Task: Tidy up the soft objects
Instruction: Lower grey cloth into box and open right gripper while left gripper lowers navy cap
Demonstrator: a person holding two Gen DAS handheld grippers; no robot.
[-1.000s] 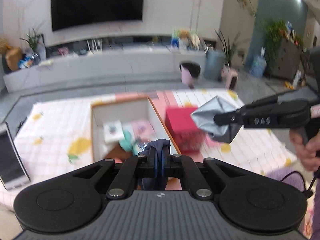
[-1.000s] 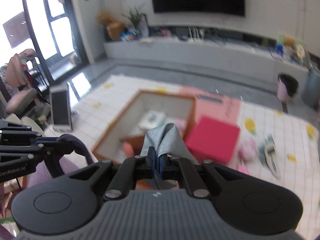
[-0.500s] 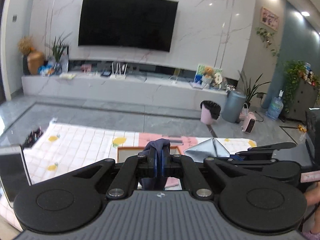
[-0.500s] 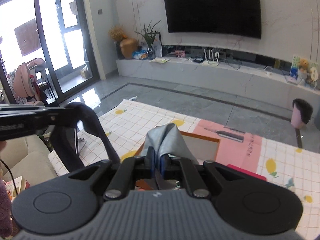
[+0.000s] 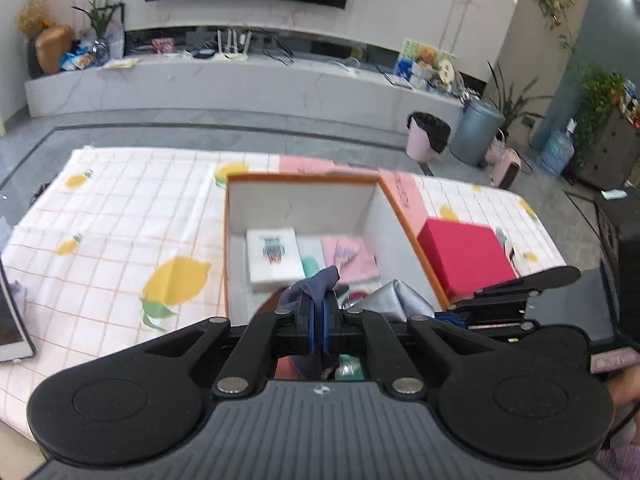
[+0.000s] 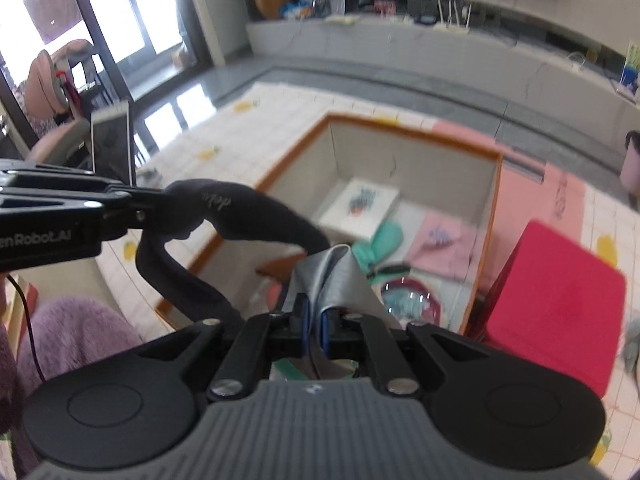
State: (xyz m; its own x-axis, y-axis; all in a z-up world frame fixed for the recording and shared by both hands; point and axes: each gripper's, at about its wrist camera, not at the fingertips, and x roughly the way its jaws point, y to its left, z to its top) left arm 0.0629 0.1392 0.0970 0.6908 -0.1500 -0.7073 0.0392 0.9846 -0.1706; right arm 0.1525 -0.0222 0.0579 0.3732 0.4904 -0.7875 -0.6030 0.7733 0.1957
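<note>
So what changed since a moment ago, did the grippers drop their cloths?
No. Both grippers tipped down toward the open box again after pointing up at the TV wall half a second ago. The left gripper still pinches the dark navy cloth, and the right gripper still pinches the grey cloth. The things in the box and the red box beside it stayed put.

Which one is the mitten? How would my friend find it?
Look into the big open box with the orange rim on the lemon-print mat. On its floor, the mitten lies between a white pack and a folded pink cloth. It is the only mint-green thing with a rounded, hand-like shape; its neighbours are flat and square.
</note>
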